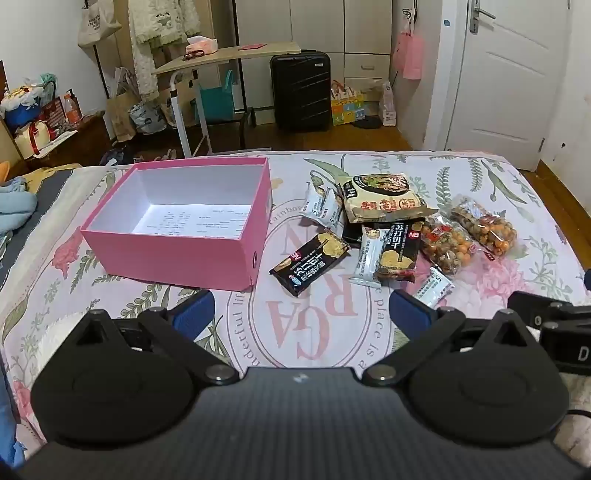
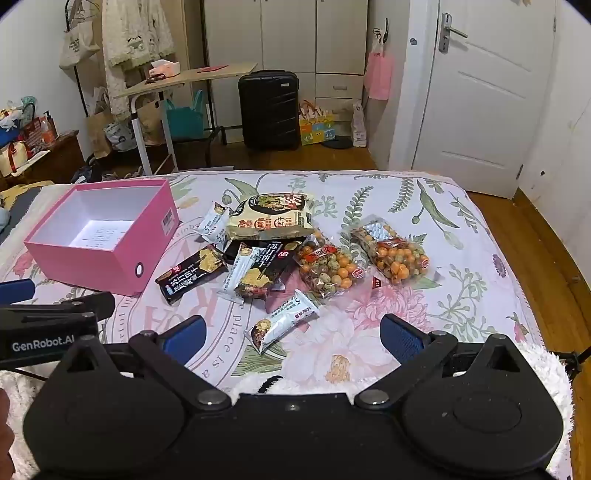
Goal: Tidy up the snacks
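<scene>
— What's buried in the pile?
— A black packet (image 1: 352, 232) lies mostly under the noodle bag (image 1: 384, 197) and a white bar (image 1: 369, 254); its label is hidden.
— And the box?
— The print on the pink box (image 2: 107, 266) floor is too small to read. The other gripper (image 2: 48, 325) is cut off by the left edge.

a floral bedsheet (image 1: 461, 295) covers the near bed. beyond its far edge, a black suitcase (image 1: 300, 90) stands upright against the pale wardrobe (image 1: 314, 26). left of it is a small wooden-topped side table (image 1: 229, 55) with a teal bag (image 1: 216, 98) beneath. a pink bag (image 1: 408, 53) hangs near the white door (image 1: 506, 74) at far right. a cream garment (image 1: 162, 26) hangs at far left.
</scene>
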Tool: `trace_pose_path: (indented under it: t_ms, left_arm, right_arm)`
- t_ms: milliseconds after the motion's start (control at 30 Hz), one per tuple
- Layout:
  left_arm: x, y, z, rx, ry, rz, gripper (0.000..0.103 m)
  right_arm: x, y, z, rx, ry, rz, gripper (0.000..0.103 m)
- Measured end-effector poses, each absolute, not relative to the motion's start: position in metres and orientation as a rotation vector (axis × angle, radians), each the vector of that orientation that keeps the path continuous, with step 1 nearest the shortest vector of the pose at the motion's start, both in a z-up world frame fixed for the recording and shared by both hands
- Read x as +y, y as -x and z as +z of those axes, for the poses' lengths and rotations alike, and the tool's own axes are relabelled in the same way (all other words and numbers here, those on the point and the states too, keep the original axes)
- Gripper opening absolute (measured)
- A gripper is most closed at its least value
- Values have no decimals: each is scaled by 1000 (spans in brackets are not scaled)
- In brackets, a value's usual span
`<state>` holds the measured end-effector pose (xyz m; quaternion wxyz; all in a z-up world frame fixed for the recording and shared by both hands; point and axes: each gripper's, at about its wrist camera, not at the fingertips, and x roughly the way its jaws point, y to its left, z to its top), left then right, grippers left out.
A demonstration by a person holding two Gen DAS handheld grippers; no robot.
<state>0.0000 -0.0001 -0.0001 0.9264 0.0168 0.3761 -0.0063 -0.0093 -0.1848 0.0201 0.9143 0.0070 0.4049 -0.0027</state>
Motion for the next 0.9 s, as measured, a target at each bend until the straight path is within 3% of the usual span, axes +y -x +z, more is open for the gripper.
trace_pose_path:
  t_ms: [900]
  left_arm:
    - [10,3,-3,766,-14,-13,102]
  right_arm:
    - [-185,7,14,846,11,-23,102]
